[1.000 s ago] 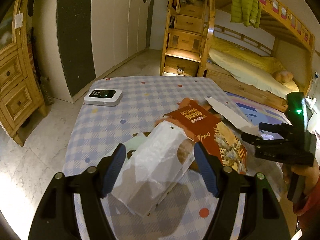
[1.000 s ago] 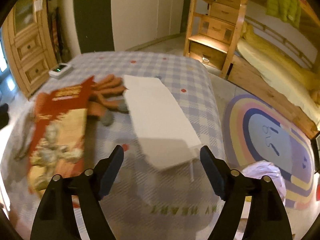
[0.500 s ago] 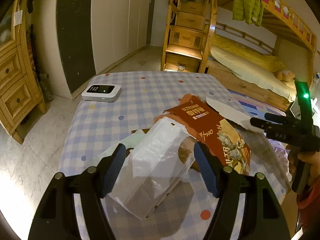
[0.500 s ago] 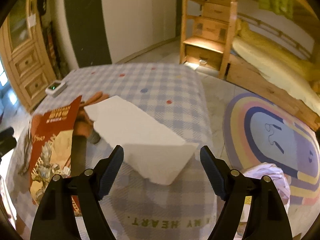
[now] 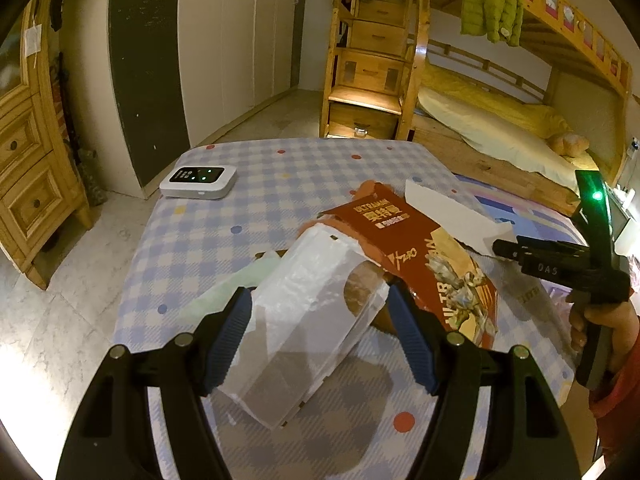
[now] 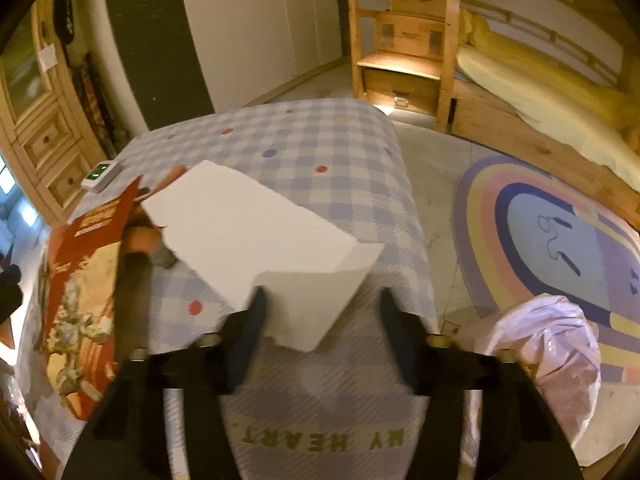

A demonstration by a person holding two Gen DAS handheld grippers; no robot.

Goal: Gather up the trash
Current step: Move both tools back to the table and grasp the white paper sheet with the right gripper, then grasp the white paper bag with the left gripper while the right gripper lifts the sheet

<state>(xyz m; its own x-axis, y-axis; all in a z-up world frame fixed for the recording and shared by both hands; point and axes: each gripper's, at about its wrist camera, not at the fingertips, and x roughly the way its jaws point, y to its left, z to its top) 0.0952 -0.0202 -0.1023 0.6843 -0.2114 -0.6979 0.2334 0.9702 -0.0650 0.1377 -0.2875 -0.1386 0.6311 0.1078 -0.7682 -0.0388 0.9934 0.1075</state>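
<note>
Beside the "ULTRAMAN" box (image 5: 424, 256), both tools gape: left (image 5: 320, 336), right (image 6: 320, 316).

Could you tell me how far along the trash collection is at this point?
Early: no piece visibly binned yet. The right gripper, open, straddles the white card; the left gripper, open, straddles the clear wrapper. The red package remains on the table, the trash bag on the floor.

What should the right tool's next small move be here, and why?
Probably close on the white card. Its near corner already sits between the right tool's open fingers, though blur hides contact. The pink-white bag waits on the floor to its right.
</note>
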